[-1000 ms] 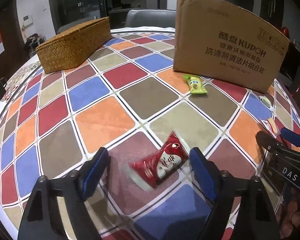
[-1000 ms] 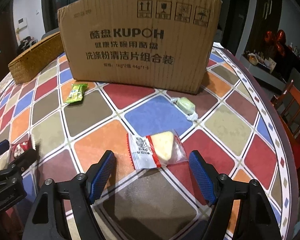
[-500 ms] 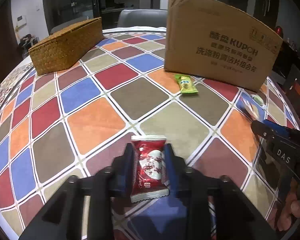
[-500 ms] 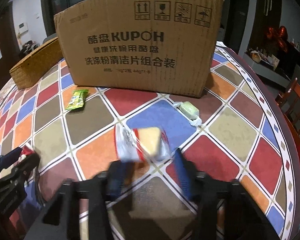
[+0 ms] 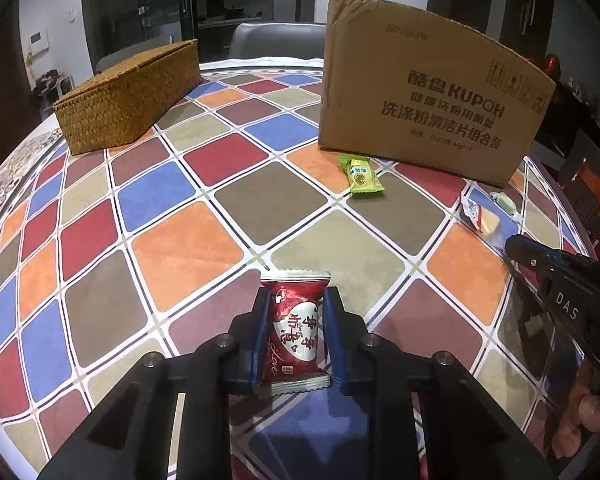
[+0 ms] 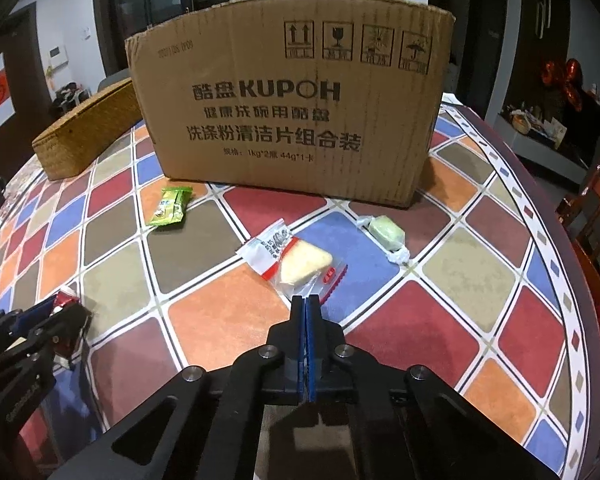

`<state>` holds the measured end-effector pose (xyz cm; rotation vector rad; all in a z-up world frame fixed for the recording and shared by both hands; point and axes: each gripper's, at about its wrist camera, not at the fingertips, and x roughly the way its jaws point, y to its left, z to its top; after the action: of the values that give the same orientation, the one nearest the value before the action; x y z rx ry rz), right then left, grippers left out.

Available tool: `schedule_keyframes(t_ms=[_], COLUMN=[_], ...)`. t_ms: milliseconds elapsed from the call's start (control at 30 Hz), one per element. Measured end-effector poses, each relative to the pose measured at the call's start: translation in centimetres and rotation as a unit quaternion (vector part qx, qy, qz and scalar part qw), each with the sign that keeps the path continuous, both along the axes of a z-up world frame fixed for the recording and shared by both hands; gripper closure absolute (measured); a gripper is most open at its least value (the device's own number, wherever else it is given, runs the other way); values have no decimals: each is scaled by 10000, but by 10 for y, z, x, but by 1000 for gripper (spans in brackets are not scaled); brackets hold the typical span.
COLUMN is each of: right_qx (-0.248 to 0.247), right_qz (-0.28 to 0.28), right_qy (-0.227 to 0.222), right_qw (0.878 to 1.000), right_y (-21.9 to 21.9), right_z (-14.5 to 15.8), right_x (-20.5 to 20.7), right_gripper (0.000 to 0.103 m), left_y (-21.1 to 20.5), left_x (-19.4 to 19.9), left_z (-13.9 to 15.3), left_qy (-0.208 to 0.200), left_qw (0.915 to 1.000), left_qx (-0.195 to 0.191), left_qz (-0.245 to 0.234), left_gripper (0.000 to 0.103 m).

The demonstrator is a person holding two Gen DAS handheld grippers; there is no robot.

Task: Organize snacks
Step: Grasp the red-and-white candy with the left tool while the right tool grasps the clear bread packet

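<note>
Left gripper (image 5: 294, 312): jaws closing, pads pressed on both sides of the red candy packet (image 5: 294, 334). The packet's long axis runs along the fingers, its crimped far end poking out toward the cardboard carton (image 5: 424, 100).

Right gripper (image 6: 306, 304): blue pads together, pinching the near clear edge of the wrapped yellow cake wedge (image 6: 296, 260). The wedge lies just ahead of the tips, its long axis slanting away to the left, toward the carton's front face.

Both pieces sit short of the carton, wedge nearer it than the red packet. The coming move likely turns on the carton: its open top stands well above both grippers, so each load would need lifting over the rim.

Loose on the cloth: green snack packet (image 6: 170, 212) just before the carton's left front corner; pale green wrapped sweet (image 6: 386, 232) before its right end. Woven lidded basket (image 5: 128, 96) well left of the carton.

Surface: round table (image 5: 180, 248) under a chequered cloth of red, blue, orange and brown squares. Dim room, dark doors behind.
</note>
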<state>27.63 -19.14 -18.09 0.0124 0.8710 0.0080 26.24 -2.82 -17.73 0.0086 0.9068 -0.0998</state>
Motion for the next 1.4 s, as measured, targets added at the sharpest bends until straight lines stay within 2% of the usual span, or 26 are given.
schedule_keyframes(t_ms=[200,267,333,433,500,900,1100,1167,1367,1400], right_qx=[42,-23,-66,-184,-198,-273,-40,-28,-25,-4], right_qz=[-3,30,41,65,83,342,298,313,356,369], right_qy=[-71,-64,-147,-216,-212,140,228,207,169,183], right_qw=[10000,10000,9999,9996,9995,9989,9993,9993,9992,9992], right_y=[-2,0,1,4,4,9,3,3,1,0], right_z=[7,8,11,13,13,-10,-16,-16,-12,-12], right_x=[1,4,6,11,14,40,46,44,37,37], right_gripper=[100,90,55,44,41,36,36,39,56,66], left_y=[1,2,2,3,3,2,0,-1,-1,-2], left_x=[-1,0,0,0,1,6,8,8,9,9], left_z=[2,2,2,3,3,2,2,1,2,2], left_qy=[-24,-20,-23,-27,-30,-25,-22,-20,-22,-23], left_qw=[10000,10000,10000,10000,10000,10000,10000,10000,10000,10000], left_qx=[-31,-38,-52,-73,-74,-58,-74,-78,-76,-72], left_qz=[-8,20,31,51,53,64,27,19,6,-2], left_gripper=[77,77,77,77,77,77,77,77,77,77])
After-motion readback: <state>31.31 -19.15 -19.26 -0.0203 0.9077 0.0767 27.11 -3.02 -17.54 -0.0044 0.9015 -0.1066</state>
